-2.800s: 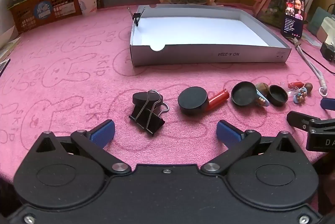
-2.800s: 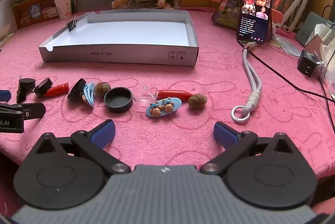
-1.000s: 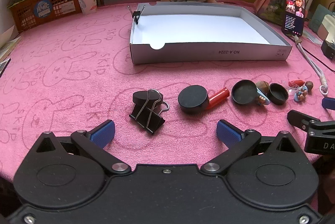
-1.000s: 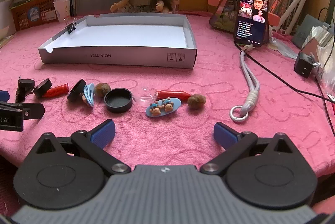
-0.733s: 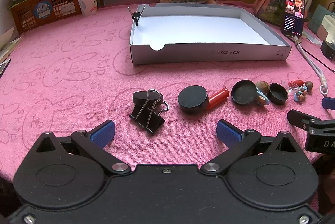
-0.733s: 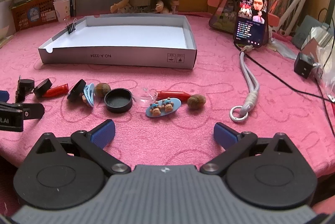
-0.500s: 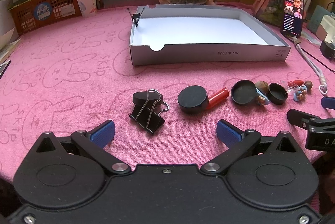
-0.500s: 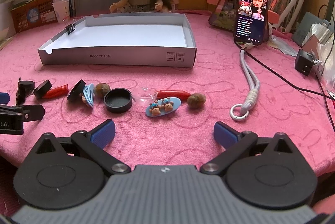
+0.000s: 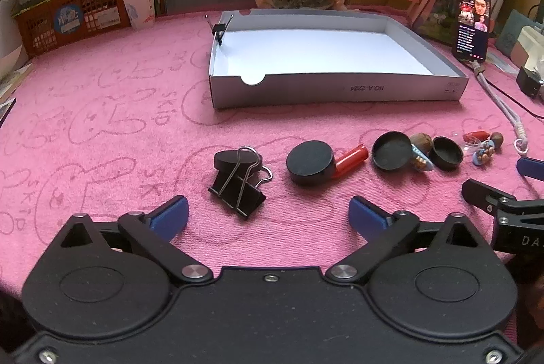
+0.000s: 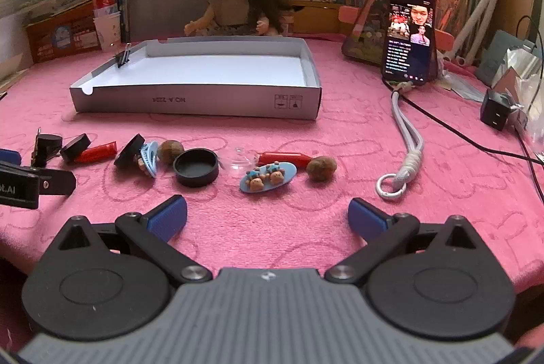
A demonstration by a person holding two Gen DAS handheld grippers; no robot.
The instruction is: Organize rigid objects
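Left gripper point(image 9: 268, 211) jaws wide, holding nothing; right gripper point(image 10: 267, 214) likewise wide and empty. Both hover low over the pink worktop point(image 9: 102, 112), near edge.

Loose items lie in a row across mid-frame, all outside the box. In the left wrist view, the binder clip point(image 9: 238, 190) sits centre, just ahead of the left jaws, touching a small black disc behind it. It looks like stiff light metal; the folded body seems the best hold, since the wire handles would likely swivel. Right of it is a black round cap point(image 9: 309, 161) against a red tube point(image 9: 352, 156). Both look like hard light plastic, the cap is probably slick, so grip across its rim.

In the right wrist view, centre frame: open black lid point(image 10: 196, 167), blue bear hair clip point(image 10: 267, 181) lying flat, and a walnut point(image 10: 321, 168) right of it. The walnut is round and may roll; pinch across its middle. The hair clip is thin, so take it by the long edges.

White cardboard box point(image 9: 340, 88) in the upper middle: shallow, open, floor bare. Only a small binder clip point(image 9: 219, 31) is pinched on its upper-left wall. Nothing has been sorted in yet.
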